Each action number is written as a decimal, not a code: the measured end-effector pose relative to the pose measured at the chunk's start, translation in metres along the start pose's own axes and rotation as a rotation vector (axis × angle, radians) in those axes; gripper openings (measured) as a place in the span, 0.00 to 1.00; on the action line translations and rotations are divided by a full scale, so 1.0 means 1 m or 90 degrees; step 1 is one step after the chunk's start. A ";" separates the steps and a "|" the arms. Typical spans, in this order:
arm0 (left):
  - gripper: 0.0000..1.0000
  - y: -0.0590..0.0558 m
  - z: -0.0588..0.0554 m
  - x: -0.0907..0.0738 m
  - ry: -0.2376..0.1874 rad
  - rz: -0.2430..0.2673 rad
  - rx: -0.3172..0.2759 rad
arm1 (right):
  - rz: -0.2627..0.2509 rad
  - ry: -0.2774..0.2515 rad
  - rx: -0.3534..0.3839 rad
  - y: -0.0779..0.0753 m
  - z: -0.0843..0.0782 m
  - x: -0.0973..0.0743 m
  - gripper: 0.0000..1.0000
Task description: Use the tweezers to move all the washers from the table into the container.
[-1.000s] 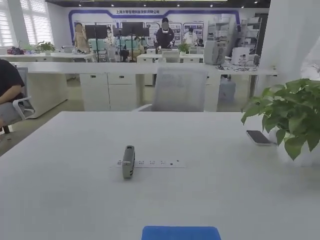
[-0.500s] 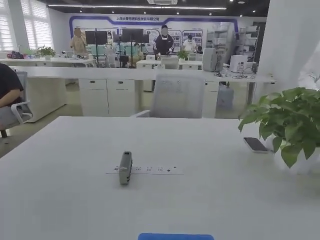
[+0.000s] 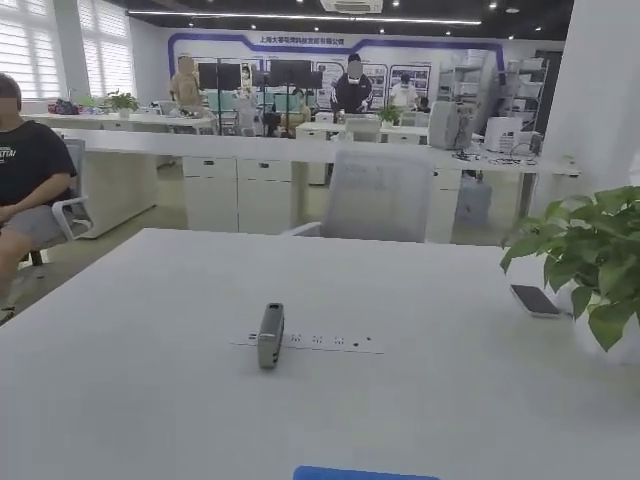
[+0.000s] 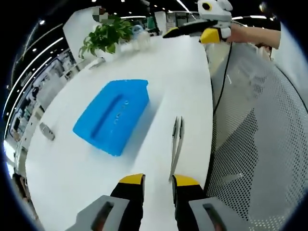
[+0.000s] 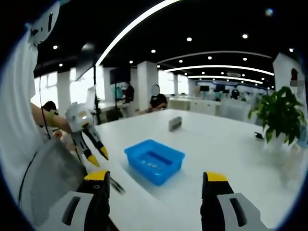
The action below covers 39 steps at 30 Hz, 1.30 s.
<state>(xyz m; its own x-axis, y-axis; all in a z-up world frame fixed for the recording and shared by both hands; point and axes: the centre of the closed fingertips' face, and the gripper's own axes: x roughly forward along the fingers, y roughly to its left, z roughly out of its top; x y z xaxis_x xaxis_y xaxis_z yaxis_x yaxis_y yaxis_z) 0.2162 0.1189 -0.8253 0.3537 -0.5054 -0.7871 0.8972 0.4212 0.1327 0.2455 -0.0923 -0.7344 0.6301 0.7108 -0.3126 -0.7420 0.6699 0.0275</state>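
Over the last second the head view has lifted and swung. The blue container (image 3: 365,473) is now a thinner sliver at its bottom edge, and the grey device on the table (image 3: 150,400) sits elsewhere in the picture. That is the headset moving, not the things, so I judge the work has not begun: the tweezers are not yet picked up.

In the left gripper view the left gripper (image 4: 159,180) has its jaws a narrow gap apart, with nothing between them. The tweezers (image 4: 176,144) lie flat just ahead of its right-hand jaw, near the table's edge. Their long axis runs almost straight away from the gripper, in line with its jaws. The two arms seem parted at the far end, so I judge the tips point away from it — though I can't be sure. The container sits ahead of this gripper and to its left, well apart from the tweezers.

The right gripper (image 5: 156,177) is spread wide and empty, with the container (image 5: 154,163) straight ahead of it. A few pale specks inside may be washers; I cannot tell.
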 end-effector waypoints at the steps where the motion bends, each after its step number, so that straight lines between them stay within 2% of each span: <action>1: 0.26 0.003 0.003 -0.005 -0.019 0.014 -0.018 | -0.004 -0.004 0.002 -0.001 0.001 0.000 0.79; 3: 0.36 0.009 0.013 -0.020 -0.085 0.048 -0.068 | -0.011 -0.015 0.007 -0.003 0.004 0.000 0.82; 5: 0.46 0.014 0.020 -0.029 -0.130 0.073 -0.113 | -0.018 -0.027 0.010 -0.005 0.007 -0.001 0.85; 8: 0.56 0.021 0.035 -0.047 -0.241 0.100 -0.222 | -0.036 -0.050 0.016 -0.009 0.013 -0.004 0.91; 10: 0.63 0.029 0.042 -0.061 -0.315 0.137 -0.280 | -0.047 -0.064 0.018 -0.011 0.017 -0.006 0.94; 12: 0.72 0.035 0.046 -0.072 -0.375 0.172 -0.316 | -0.054 -0.080 0.020 -0.011 0.022 -0.008 0.98; 14: 0.79 0.040 0.047 -0.081 -0.409 0.198 -0.337 | -0.058 -0.086 0.023 -0.009 0.024 -0.008 0.99; 16: 0.83 0.042 0.051 -0.087 -0.436 0.218 -0.335 | -0.059 -0.090 0.022 -0.008 0.026 -0.008 0.99; 21: 0.99 0.050 0.063 -0.104 -0.542 0.264 -0.367 | -0.066 -0.102 0.013 -0.006 0.031 -0.007 0.99; 24: 0.99 0.052 0.058 -0.107 -0.549 0.289 -0.377 | -0.069 -0.112 0.014 -0.006 0.033 -0.006 0.99; 27: 0.99 0.055 0.055 -0.107 -0.557 0.313 -0.370 | -0.076 -0.134 0.031 -0.010 0.036 -0.008 0.99; 30: 0.99 0.059 0.051 -0.105 -0.544 0.318 -0.383 | -0.091 -0.138 0.028 -0.016 0.036 -0.012 0.98; 32: 0.99 0.058 0.050 -0.103 -0.536 0.322 -0.378 | -0.105 -0.147 0.030 -0.021 0.037 -0.015 0.98; 33: 0.99 0.058 0.048 -0.101 -0.519 0.329 -0.369 | -0.110 -0.157 0.035 -0.023 0.039 -0.017 0.98; 39: 0.99 0.054 0.047 -0.092 -0.489 0.319 -0.356 | -0.139 -0.155 0.056 -0.037 0.033 -0.022 0.97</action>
<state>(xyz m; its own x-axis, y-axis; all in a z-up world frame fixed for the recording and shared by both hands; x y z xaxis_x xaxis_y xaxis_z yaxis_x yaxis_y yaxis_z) 0.2446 0.1530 -0.7172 0.8940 -0.4358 -0.1042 0.4247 0.8982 -0.1133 0.2668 -0.1258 -0.6971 0.8161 0.5718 -0.0839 -0.5676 0.8203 0.0701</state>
